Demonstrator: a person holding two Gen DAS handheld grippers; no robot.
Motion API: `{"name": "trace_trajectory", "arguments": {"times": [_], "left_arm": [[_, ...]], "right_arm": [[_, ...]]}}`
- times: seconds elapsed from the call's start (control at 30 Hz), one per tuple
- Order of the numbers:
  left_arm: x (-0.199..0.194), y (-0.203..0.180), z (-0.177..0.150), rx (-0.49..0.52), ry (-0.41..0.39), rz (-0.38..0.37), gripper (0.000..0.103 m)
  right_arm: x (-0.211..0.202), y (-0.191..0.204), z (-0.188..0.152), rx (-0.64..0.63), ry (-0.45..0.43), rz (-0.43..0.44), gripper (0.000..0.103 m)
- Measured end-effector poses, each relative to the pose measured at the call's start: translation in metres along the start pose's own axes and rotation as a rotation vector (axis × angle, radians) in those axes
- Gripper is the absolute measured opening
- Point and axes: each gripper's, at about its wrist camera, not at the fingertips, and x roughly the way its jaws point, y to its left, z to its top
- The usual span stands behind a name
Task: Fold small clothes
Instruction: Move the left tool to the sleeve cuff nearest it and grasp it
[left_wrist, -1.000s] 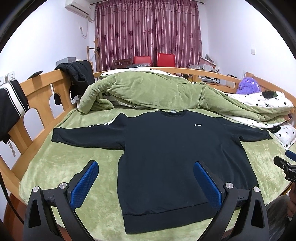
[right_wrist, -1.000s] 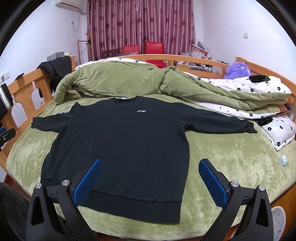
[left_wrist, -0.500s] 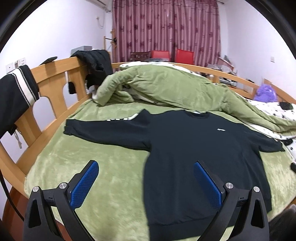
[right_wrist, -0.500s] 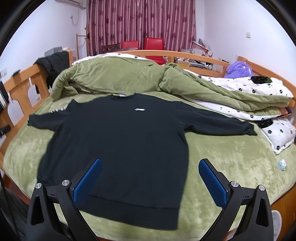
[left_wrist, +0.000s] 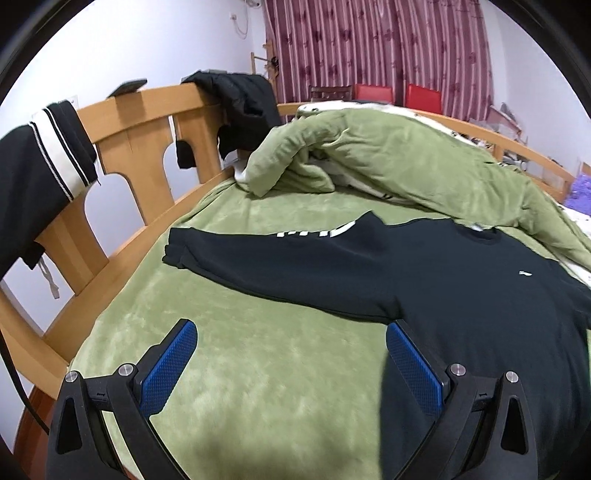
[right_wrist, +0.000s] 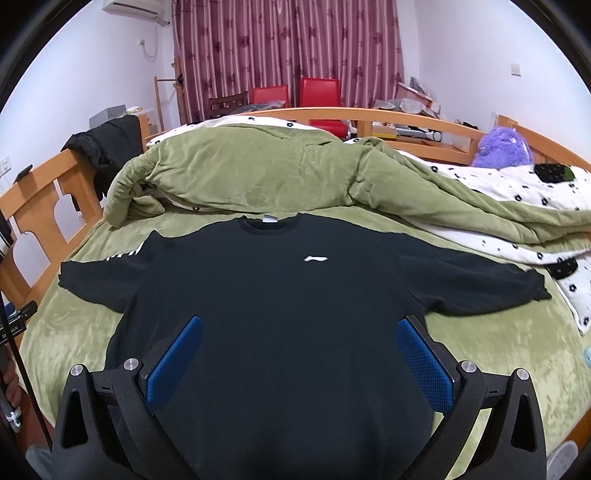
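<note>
sweatshirt (right_wrist: 280, 295) flat, unfolded | left gripper (left_wrist: 291, 354) wide, empty, near left sleeve (left_wrist: 258, 258) | right gripper (right_wrist: 299, 350) wide, empty | risk: plush blanket (left_wrist: 258, 369) probably gets pinched with the fabric

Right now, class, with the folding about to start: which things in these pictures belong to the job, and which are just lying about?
Belong to the job:
black sweatshirt, spread flat
left gripper, open
right gripper, open

Just lying about:
green quilt
purple plush toy
black jacket on the bed rail
red chairs
</note>
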Motion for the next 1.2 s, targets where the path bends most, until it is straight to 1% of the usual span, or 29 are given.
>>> {"name": "trace_trajectory", "arguments": {"times": [0.13, 0.33, 0.4, 0.53, 0.6, 0.63, 0.67, 0.73, 0.8, 0.83, 0.87, 0.9, 0.97, 1.03, 1.1, 1.13, 1.2], "left_arm": [[0.04, 0.012, 0.0, 0.0, 0.033, 0.027, 0.103], [0.102, 0.035, 0.0, 0.01, 0.087, 0.048, 0.103], [0.123, 0.047, 0.001, -0.014, 0.095, 0.053, 0.103], [0.161, 0.073, 0.002, -0.07, 0.12, 0.034, 0.102], [0.182, 0.083, 0.004, -0.103, 0.14, 0.027, 0.098], [0.192, 0.089, 0.005, -0.123, 0.149, 0.02, 0.093], [0.2, 0.094, 0.006, -0.14, 0.153, 0.016, 0.091], [0.217, 0.102, 0.009, -0.176, 0.153, 0.003, 0.091], [0.232, 0.106, 0.011, -0.188, 0.159, 0.012, 0.09], [0.239, 0.107, 0.012, -0.189, 0.165, 0.017, 0.086], [0.249, 0.108, 0.013, -0.188, 0.174, 0.02, 0.081], [0.255, 0.108, 0.014, -0.187, 0.182, 0.022, 0.079], [0.27, 0.107, 0.013, -0.184, 0.201, 0.029, 0.075], [0.28, 0.104, 0.011, -0.179, 0.219, 0.026, 0.073], [0.286, 0.101, 0.01, -0.169, 0.213, 0.038, 0.073], [0.287, 0.1, 0.011, -0.163, 0.207, 0.043, 0.07], [0.288, 0.095, 0.014, -0.147, 0.2, 0.042, 0.06]], "right_arm": [[0.035, 0.011, 0.007, -0.013, 0.017, -0.013, 0.103], [0.085, 0.027, 0.006, -0.053, 0.061, -0.013, 0.103], [0.097, 0.033, 0.006, -0.069, 0.067, -0.008, 0.103], [0.113, 0.042, 0.01, -0.071, 0.07, 0.023, 0.103], [0.117, 0.048, 0.013, -0.077, 0.055, 0.023, 0.102], [0.119, 0.051, 0.015, -0.085, 0.046, 0.024, 0.102], [0.12, 0.054, 0.016, -0.088, 0.04, 0.029, 0.102], [0.123, 0.059, 0.015, -0.094, 0.031, 0.04, 0.1], [0.126, 0.063, 0.01, -0.096, 0.023, 0.058, 0.095], [0.127, 0.064, 0.008, -0.098, 0.026, 0.063, 0.094], [0.13, 0.066, 0.005, -0.104, 0.034, 0.066, 0.089], [0.132, 0.067, 0.003, -0.11, 0.039, 0.062, 0.083], [0.137, 0.069, -0.002, -0.123, 0.05, 0.045, 0.077], [0.141, 0.068, -0.005, -0.12, 0.068, 0.044, 0.077], [0.145, 0.065, -0.008, -0.108, 0.082, 0.047, 0.077], [0.146, 0.063, -0.009, -0.099, 0.095, 0.049, 0.077], [0.147, 0.059, -0.011, -0.074, 0.112, 0.058, 0.077]]}}
